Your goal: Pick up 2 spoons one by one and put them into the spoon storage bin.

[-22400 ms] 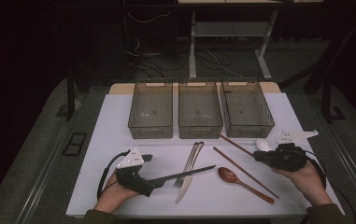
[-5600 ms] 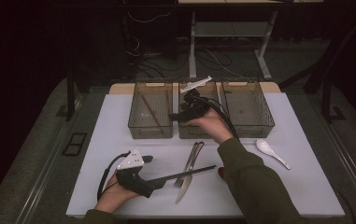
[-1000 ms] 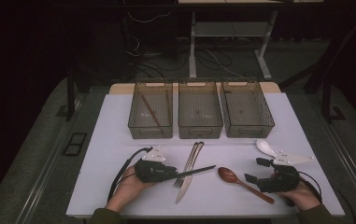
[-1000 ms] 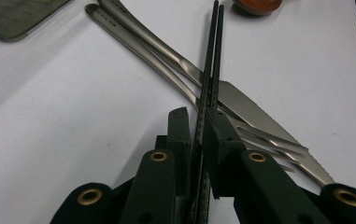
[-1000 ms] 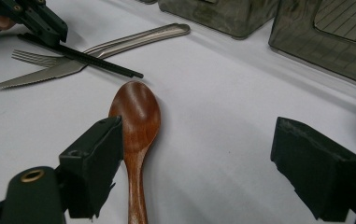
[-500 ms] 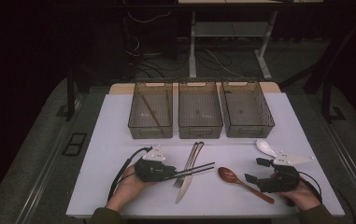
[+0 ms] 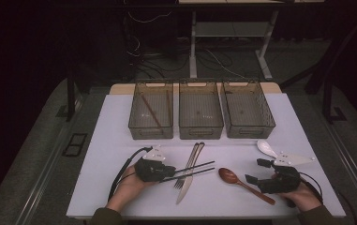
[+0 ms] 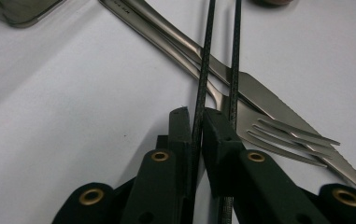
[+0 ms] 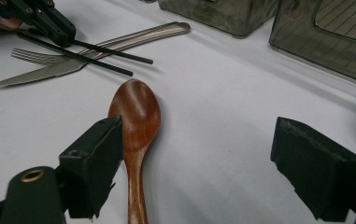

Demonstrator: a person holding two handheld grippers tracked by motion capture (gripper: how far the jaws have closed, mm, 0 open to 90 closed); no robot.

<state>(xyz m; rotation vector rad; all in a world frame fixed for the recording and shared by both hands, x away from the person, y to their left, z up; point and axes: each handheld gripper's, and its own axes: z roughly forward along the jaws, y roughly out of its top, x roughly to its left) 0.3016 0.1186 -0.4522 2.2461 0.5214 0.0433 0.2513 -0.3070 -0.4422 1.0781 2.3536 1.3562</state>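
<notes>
High view, white table (image 7: pixel 120 187), dark room, grey floor (image 7: pixel 35 140)

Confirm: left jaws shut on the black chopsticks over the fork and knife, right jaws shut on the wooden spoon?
Not quite. The right gripper stands open: in the right gripper view its jaws sit wide apart, the wooden spoon lying beside one jaw, ungripped. The left gripper is shut on the black chopsticks over the fork and knife.

A dim lab recording station: a white worktop (image 7: pixel 120 117) lit against darkness, three clear sorting bins (image 7: pixel 201 115) lined up, loose cables (image 7: pixel 157 56) trailing beneath a metal-legged desk (image 7: pixel 194 42) behind.
</notes>
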